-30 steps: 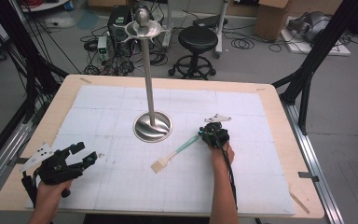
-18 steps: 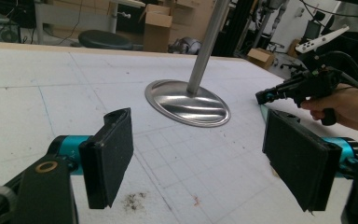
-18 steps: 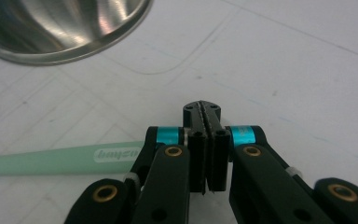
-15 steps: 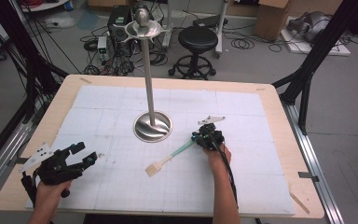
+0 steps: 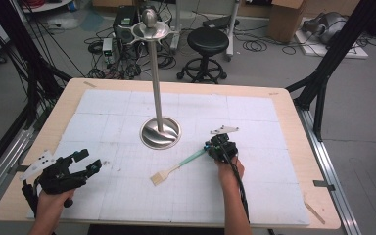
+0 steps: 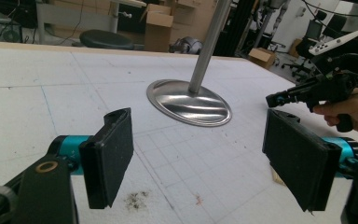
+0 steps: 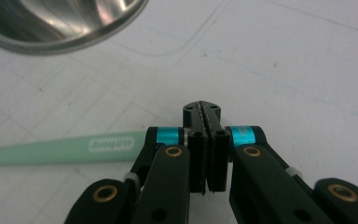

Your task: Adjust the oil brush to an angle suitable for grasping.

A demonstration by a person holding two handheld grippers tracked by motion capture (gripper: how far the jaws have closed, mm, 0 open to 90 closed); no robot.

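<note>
Looking down from the high view, we found the pastry brush with the mint-green handle and pale bristle head (image 5: 178, 165) lying flat on the white gridded mat (image 5: 274, 186). It sat near and right of the polished steel stand with its round base and tall pole (image 5: 160, 133). We judged the work to be barely begun: the brush had not been lifted, and picking it up and carrying it anywhere remained to be done.

The right gripper (image 5: 209, 147) was at the far-right end of the handle, with its jaws clenched pad against pad. In the right gripper view nothing sat between them (image 7: 202, 112), and the green handle (image 7: 51, 150) ran off to one side. The left gripper (image 5: 89, 159) hovered at the near-left corner, well apart from the brush. Its jaws were spread wide and empty, as the left gripper view confirmed (image 6: 196, 163).

Several points stayed unclear to us. The tip of the handle passed behind one finger of the right gripper, so we could not tell whether the two were touching. The bristle head was cut off in the right gripper view. The stand's pole (image 6: 208, 46) ran out of the left gripper view at the top, and in the high view the fittings around its crown were too small to read.
</note>
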